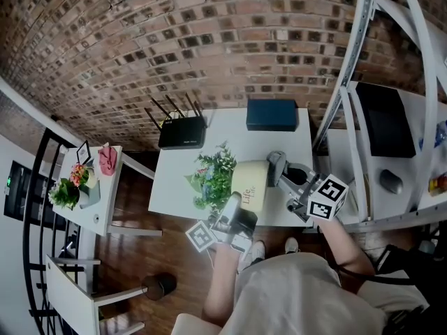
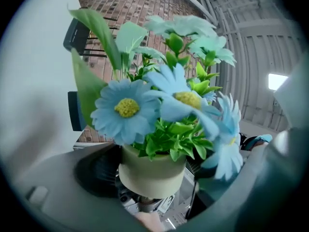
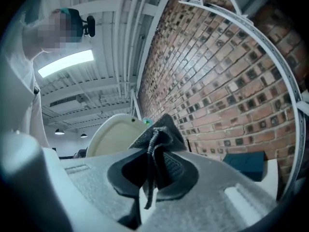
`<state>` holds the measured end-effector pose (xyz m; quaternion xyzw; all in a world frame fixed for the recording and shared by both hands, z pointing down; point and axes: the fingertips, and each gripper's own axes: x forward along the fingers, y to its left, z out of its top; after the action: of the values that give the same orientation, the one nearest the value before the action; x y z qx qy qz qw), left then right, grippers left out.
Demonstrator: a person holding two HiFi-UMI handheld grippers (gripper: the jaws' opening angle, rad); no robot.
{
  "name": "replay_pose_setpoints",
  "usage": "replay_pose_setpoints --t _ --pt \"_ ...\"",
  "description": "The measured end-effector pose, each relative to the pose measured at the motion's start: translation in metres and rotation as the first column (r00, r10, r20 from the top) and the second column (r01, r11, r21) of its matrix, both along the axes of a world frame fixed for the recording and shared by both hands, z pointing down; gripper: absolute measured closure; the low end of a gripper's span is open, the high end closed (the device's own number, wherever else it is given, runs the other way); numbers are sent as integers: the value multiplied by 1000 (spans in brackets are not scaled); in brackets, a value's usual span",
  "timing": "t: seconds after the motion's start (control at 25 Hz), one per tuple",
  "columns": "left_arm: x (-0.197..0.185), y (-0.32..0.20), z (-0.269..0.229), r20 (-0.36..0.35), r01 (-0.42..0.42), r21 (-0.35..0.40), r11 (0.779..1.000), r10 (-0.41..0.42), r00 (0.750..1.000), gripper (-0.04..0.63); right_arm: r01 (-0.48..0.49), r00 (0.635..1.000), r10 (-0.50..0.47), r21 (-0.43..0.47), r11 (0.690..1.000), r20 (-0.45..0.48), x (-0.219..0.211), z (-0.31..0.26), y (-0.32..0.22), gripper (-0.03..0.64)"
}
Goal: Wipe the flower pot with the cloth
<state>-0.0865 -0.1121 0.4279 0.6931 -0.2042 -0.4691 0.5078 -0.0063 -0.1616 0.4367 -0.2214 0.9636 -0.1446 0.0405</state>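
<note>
**Holding the Pot Sideways, Cloth at Its Base**

The left gripper (image 1: 236, 212) is clamped on the cream flower pot (image 2: 152, 175) (blue flowers and green leaves spill out toward the left). The pot lies tipped on its side over the white counter (image 1: 174, 187). To its right, the right gripper (image 3: 153, 167) is closed on 1 bunched grey cloth (image 3: 161, 134), held just beside the pot's base; whether they touch cannot be made out.

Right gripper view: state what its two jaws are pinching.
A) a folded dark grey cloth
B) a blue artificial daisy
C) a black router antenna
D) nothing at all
A: in that view the right gripper has its jaws shut on the folded dark grey cloth, with the side of the cream flower pot showing beyond it.
</note>
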Motion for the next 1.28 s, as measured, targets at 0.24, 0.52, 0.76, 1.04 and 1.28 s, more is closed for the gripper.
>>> replay_pose_setpoints --t 0.24,0.52,0.76,1.04,1.28 --pt "-12 -16 -2 -13 72 -16 997 -72 997 137 113 992 -115 -44 993 -44 -23 27 52 618" --pt "-15 -19 10 59 81 -26 996 -79 995 138 131 991 -129 77 988 -36 -28 -31 70 618" --pt "0 -2 -6 6 37 20 999 -38 999 138 -2 1000 2 94 996 7 -9 -49 17 618" --pt "-12 -8 -13 -43 98 -10 995 -98 994 138 87 994 -87 4 996 -62 -24 1 47 618" --pt "-21 -12 6 68 128 -35 991 -125 990 138 116 993 -115 46 992 -15 -33 -24 74 618"
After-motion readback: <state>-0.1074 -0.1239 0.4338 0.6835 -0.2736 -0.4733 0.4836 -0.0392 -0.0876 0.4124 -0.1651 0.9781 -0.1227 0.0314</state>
